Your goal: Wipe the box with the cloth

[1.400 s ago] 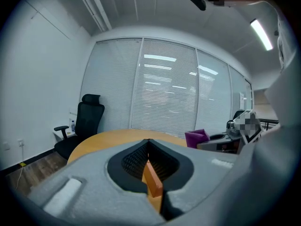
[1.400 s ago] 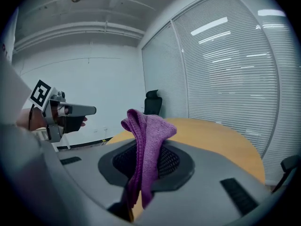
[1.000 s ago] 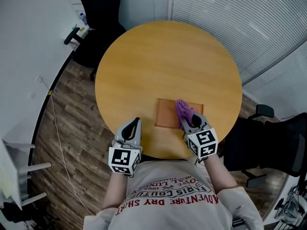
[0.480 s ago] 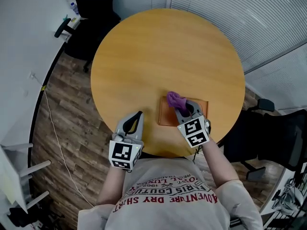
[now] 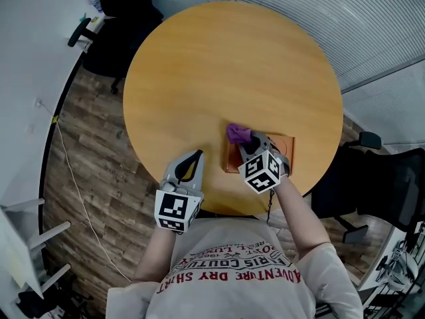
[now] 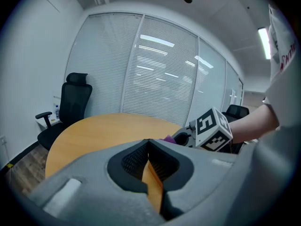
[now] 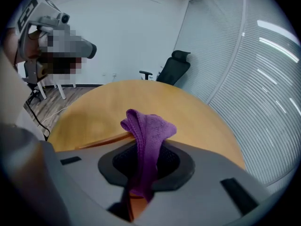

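Wipe | right gripper (image 5: 248, 145) clamped on crumpled purple cloth (image 5: 238, 133) atop flat orange box (image 5: 285, 146); left gripper (image 5: 195, 157) closed, empty | I'd press lightly, sweep edge to edge

Room log: I see a round wooden desk (image 5: 232, 65) mid-room | dark wood-plank floor (image 5: 93, 145) around it | one black office chair (image 5: 126, 32) beyond the desk, another (image 5: 385, 185) to my right | slatted blinds (image 5: 312, 18) over the glass walls | plain white wall (image 7: 117, 36) | ceiling strip light (image 6: 263, 41) lit
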`<action>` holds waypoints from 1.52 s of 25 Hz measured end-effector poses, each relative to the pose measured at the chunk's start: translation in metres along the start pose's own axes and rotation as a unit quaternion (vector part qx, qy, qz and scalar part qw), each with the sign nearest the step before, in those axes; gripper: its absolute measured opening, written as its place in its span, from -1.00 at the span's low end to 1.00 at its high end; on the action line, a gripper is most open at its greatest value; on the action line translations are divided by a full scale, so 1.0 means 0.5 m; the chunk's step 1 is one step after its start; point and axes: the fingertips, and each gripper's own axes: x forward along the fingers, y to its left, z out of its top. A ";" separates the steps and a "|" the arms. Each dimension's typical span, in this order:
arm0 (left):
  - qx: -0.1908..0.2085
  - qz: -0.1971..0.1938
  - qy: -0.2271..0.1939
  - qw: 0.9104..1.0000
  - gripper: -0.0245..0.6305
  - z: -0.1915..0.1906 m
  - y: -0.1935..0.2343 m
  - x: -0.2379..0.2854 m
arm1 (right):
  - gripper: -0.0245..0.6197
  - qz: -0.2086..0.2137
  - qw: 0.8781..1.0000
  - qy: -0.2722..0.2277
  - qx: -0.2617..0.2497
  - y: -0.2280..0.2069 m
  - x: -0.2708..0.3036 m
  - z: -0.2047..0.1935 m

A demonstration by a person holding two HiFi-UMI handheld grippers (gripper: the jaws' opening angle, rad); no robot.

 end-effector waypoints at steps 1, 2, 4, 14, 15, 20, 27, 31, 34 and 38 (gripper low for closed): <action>0.000 -0.002 0.002 1.000 -0.90 -0.001 0.001 0.000 | -0.68 0.005 1.000 0.006 0.011 0.006 0.007 -0.004; -0.001 -0.005 0.003 1.000 -0.90 -0.002 0.000 0.000 | -0.68 0.011 1.000 0.010 0.023 0.012 0.012 -0.008; -0.001 -0.012 0.005 1.000 -0.90 -0.005 -0.003 -0.001 | -0.68 0.020 0.999 0.012 0.036 0.020 0.019 -0.011; 0.004 -0.024 0.005 1.000 -0.90 -0.004 0.009 -0.011 | -0.68 0.026 0.998 0.029 0.043 0.029 0.020 -0.014; 0.004 -0.021 0.003 1.000 -0.90 0.000 0.013 -0.013 | -0.68 0.026 0.998 0.032 0.040 0.032 0.019 -0.015; 0.005 -0.013 -0.004 1.000 -0.90 0.010 0.029 -0.026 | -0.68 0.036 0.998 0.039 0.030 0.058 0.006 -0.023; 0.006 -0.016 0.003 1.000 -0.90 -0.002 0.023 -0.033 | -0.68 0.046 0.998 0.036 0.032 0.092 -0.016 -0.033; 0.011 -0.024 0.006 1.000 -0.90 -0.008 0.004 -0.034 | -0.68 0.035 0.998 0.042 0.016 0.108 -0.029 -0.040; 0.012 -0.028 0.007 1.000 -0.90 -0.010 -0.006 -0.033 | -0.68 0.033 0.998 0.049 -0.011 0.121 -0.038 -0.046; 0.016 -0.033 0.011 0.999 -0.90 -0.018 -0.015 -0.034 | -0.68 0.051 0.996 0.060 -0.035 0.153 -0.053 -0.056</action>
